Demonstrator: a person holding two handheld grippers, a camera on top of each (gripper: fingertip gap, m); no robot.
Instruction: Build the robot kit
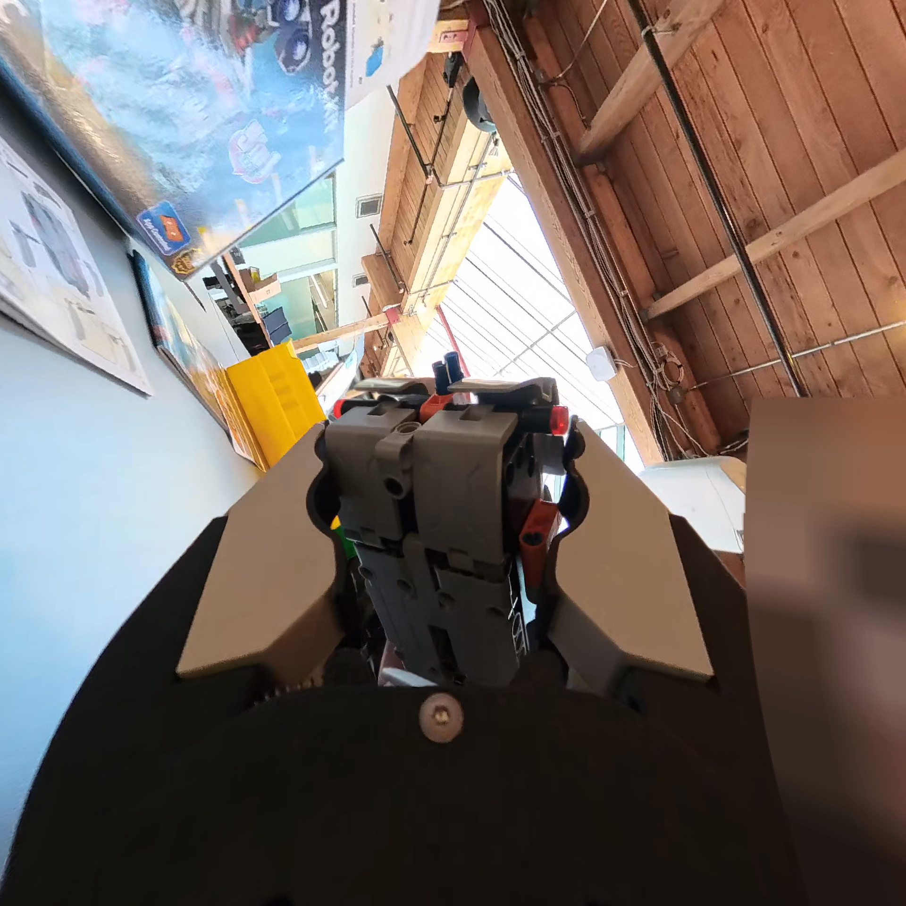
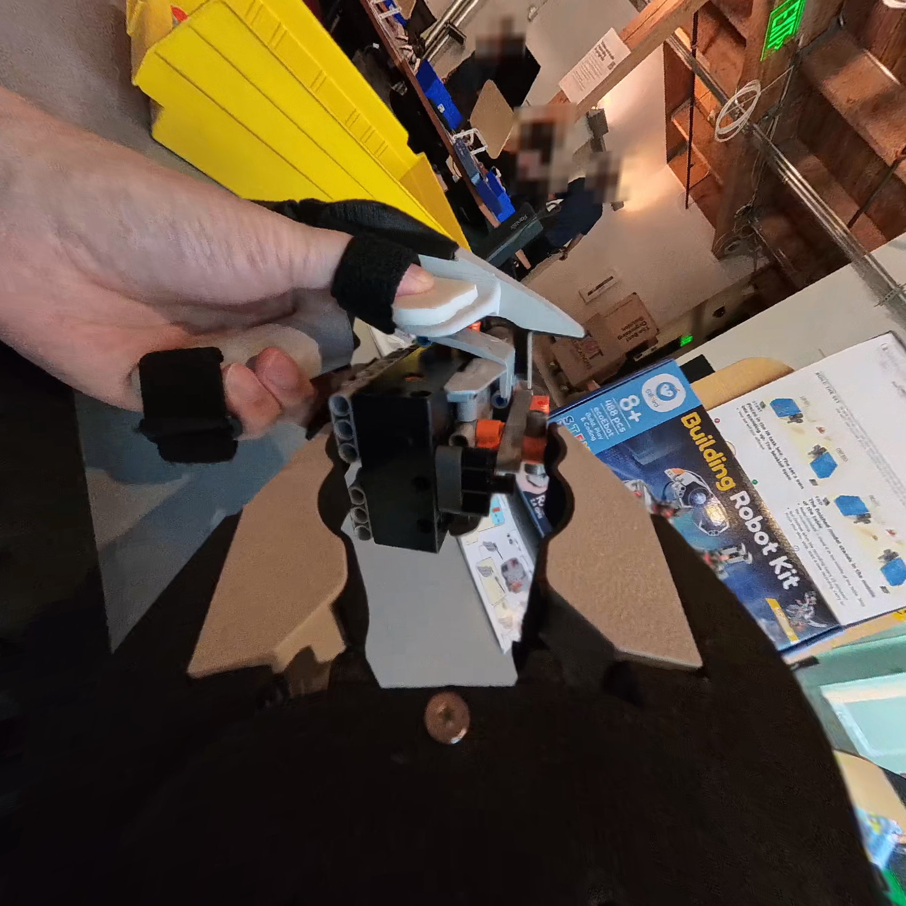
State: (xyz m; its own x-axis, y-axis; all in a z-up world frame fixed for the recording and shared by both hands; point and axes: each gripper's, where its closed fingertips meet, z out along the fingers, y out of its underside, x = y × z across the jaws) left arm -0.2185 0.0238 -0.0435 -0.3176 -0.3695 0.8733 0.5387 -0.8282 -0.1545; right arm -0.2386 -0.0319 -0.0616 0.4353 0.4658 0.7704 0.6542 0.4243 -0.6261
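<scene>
A toy-brick model (image 1: 441, 490), grey and black with orange and red parts, sits between the tan fingers of my left gripper (image 1: 446, 441), which is shut on it and holds it up toward the ceiling. In the right wrist view the same model (image 2: 402, 465) is held above the grey table (image 2: 431, 627). My right gripper (image 2: 441, 436) closes on it from both sides, one finger on its grey beam, the other on an orange part. A hand (image 2: 147, 274) with black straps holds the model's far end with the left gripper's pale fingers (image 2: 490, 314).
Yellow bins (image 2: 274, 108) stand at the back left and also show in the left wrist view (image 1: 274, 392). A blue kit box (image 2: 686, 490) and a printed instruction sheet (image 2: 833, 465) lie to the right. A wooden ceiling (image 1: 686, 196) is overhead.
</scene>
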